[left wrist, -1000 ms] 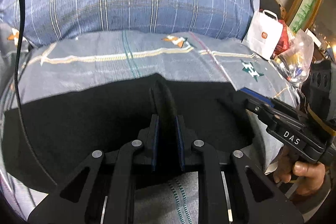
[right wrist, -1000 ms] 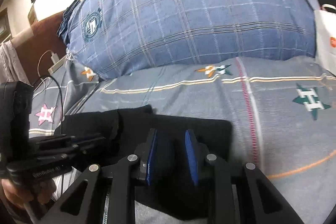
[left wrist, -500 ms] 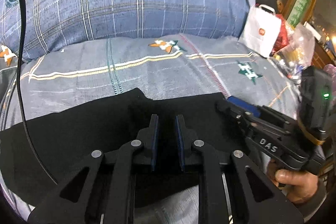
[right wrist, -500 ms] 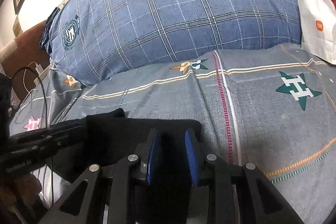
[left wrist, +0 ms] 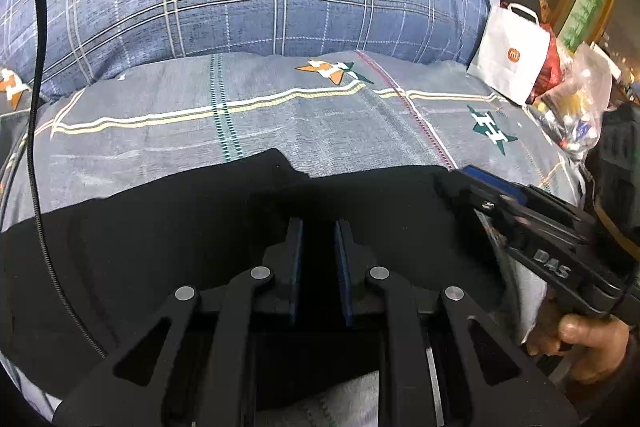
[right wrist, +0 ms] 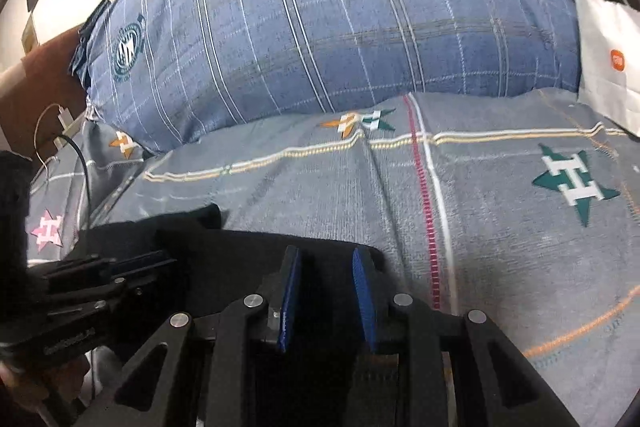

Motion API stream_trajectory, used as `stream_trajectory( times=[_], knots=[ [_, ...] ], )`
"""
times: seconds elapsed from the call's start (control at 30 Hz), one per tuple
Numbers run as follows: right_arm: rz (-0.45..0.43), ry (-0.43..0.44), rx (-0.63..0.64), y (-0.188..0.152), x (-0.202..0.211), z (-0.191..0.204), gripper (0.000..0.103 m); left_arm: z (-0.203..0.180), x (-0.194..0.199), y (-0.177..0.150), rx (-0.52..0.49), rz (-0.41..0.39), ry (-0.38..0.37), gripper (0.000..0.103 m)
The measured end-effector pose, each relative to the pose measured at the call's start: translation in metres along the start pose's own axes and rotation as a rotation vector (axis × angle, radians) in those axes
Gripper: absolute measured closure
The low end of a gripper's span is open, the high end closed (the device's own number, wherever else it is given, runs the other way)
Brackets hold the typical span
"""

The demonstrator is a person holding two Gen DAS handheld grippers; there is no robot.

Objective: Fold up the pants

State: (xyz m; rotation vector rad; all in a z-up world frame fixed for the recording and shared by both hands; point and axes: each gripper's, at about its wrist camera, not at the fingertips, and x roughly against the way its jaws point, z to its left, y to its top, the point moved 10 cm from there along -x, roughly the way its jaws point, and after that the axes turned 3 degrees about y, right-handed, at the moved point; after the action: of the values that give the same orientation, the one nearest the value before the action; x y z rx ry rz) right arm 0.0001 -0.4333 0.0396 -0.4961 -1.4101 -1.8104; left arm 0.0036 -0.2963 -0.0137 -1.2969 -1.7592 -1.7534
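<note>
Left gripper (left wrist: pixel 318 227): blue-padded fingers (left wrist: pixel 296 259) stand a narrow gap apart, released, nothing between them; whether they touch the cloth beneath cannot be told. Right gripper (right wrist: pixel 326 263): fingers (right wrist: pixel 362 291) spread somewhat wider, released, above the right end of the garment. In the left view the right gripper body carries the lettering "DAS", with the right hand (left wrist: pixel 584 343) on its grip.

Black pants (left wrist: pixel 160 247): lying flat across the near edge of the bed (right wrist: pixel 500 227), in layers, with a small peak of cloth along the far edge. A black cable (left wrist: pixel 36 107) crosses the left end of the pants and runs up toward the bed's left side.

Bedsheet: grey, striped, printed with stars bearing the letter "H".

Large blue plaid pillow (right wrist: pixel 340 19): lies across the far side of the bed and bears a round crest, its lettering illegible.

White paper bag (left wrist: pixel 514 61): at the far right corner, marked with an orange square logo reading "mi". Just beside it sits a clear plastic bag (left wrist: pixel 576 107) of mixed items.
</note>
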Motion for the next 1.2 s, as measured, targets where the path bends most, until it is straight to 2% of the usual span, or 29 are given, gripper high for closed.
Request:
stream_trajectory(
  times=[0.17, 0.2, 0.27, 0.4, 0.6, 0.67, 0.73, 0.97, 1.2],
  knots=[
    [0.002, 0.019, 0.059, -0.015, 0.023, 0.029, 0.077, 0.002, 0.014, -0.010, 0.004, -0.013, 0.004, 0.087],
    [0.012, 0.026, 0.053, -0.022, 0.024, 0.032, 0.077, 0.003, 0.014, -0.013, 0.003, -0.009, 0.006, 0.078],
    [0.028, 0.040, 0.043, -0.033, 0.024, 0.037, 0.077, 0.003, 0.011, -0.019, 0.010, 0.002, 0.006, 0.072],
    [0.085, 0.035, 0.042, -0.060, 0.010, 0.037, 0.077, 0.004, 0.005, -0.023, 0.001, 0.001, 0.034, 0.072],
    [0.060, 0.061, 0.047, -0.049, 0.024, 0.047, 0.077, 0.006, 0.016, -0.024, 0.002, 0.000, 0.059, 0.072],
    [0.050, 0.066, 0.060, -0.044, 0.028, 0.054, 0.077, 0.009, 0.023, -0.024, 0.008, -0.009, 0.064, 0.068],
    [0.045, 0.073, 0.062, -0.039, 0.027, 0.060, 0.077, 0.014, 0.031, -0.022, 0.017, -0.023, 0.064, 0.053],
    [0.054, 0.129, 0.104, -0.029, 0.009, 0.096, 0.077, 0.049, 0.064, -0.021, 0.057, -0.067, 0.117, 0.053],
    [0.098, 0.174, 0.156, -0.029, -0.029, 0.135, 0.077, 0.120, 0.101, -0.042, 0.183, -0.077, 0.201, 0.053]
  ],
)
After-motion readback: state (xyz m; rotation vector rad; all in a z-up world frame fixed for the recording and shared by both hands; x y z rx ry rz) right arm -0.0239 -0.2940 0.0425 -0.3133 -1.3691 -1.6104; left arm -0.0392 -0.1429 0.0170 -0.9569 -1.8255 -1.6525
